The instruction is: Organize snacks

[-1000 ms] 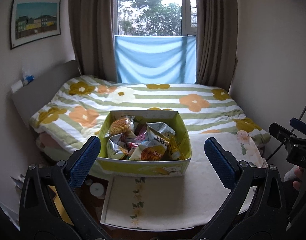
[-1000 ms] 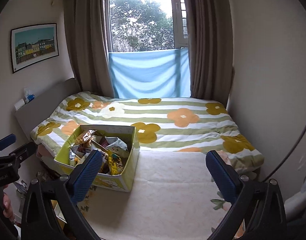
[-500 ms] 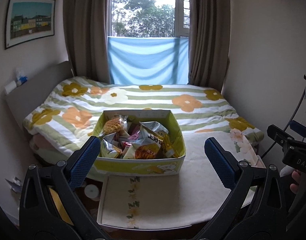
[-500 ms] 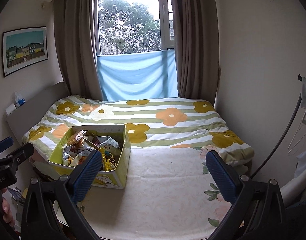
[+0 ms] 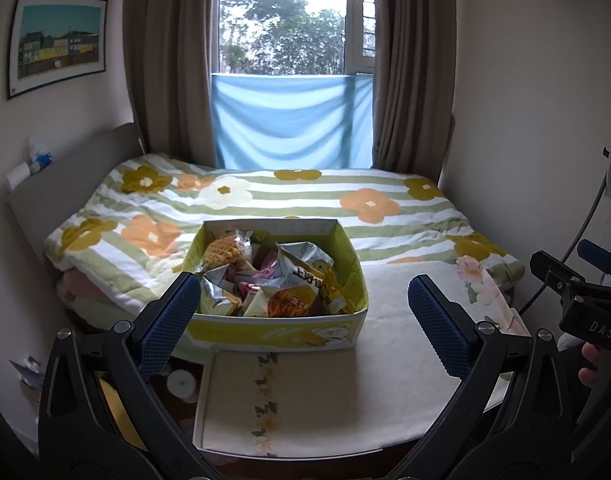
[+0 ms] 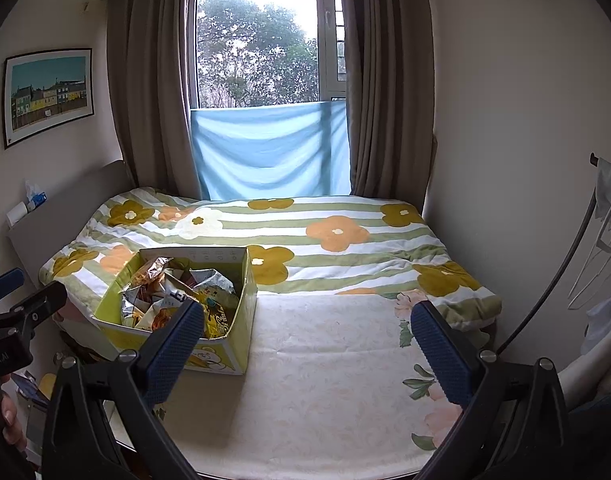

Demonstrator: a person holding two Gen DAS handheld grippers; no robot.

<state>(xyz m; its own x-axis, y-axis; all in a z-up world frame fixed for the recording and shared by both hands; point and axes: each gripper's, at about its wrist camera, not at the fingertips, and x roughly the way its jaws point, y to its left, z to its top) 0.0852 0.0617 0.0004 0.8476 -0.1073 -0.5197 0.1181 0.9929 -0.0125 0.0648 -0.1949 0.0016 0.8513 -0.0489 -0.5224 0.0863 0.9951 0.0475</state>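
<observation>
A yellow-green cardboard box (image 5: 277, 330) full of several snack packets (image 5: 283, 280) stands on the near part of the bed. It also shows in the right wrist view (image 6: 225, 344) at lower left. My left gripper (image 5: 303, 322) is open and empty, held back from the box, its blue pads either side of it. My right gripper (image 6: 305, 332) is open and empty, to the right of the box, over the cream sheet (image 6: 329, 360). The right gripper's body shows at the far right of the left wrist view (image 5: 585, 300).
A flowered striped quilt (image 5: 305, 200) covers the far bed up to the window curtains. A flat cream board or mat (image 5: 281, 396) lies in front of the box. A wall stands close on the right (image 6: 525, 160). The floor gap at left holds small items (image 5: 181, 382).
Both grippers have pulled back and drifted slightly, so the box sits a little farther away and more of the room shows. Both stay open and empty.
</observation>
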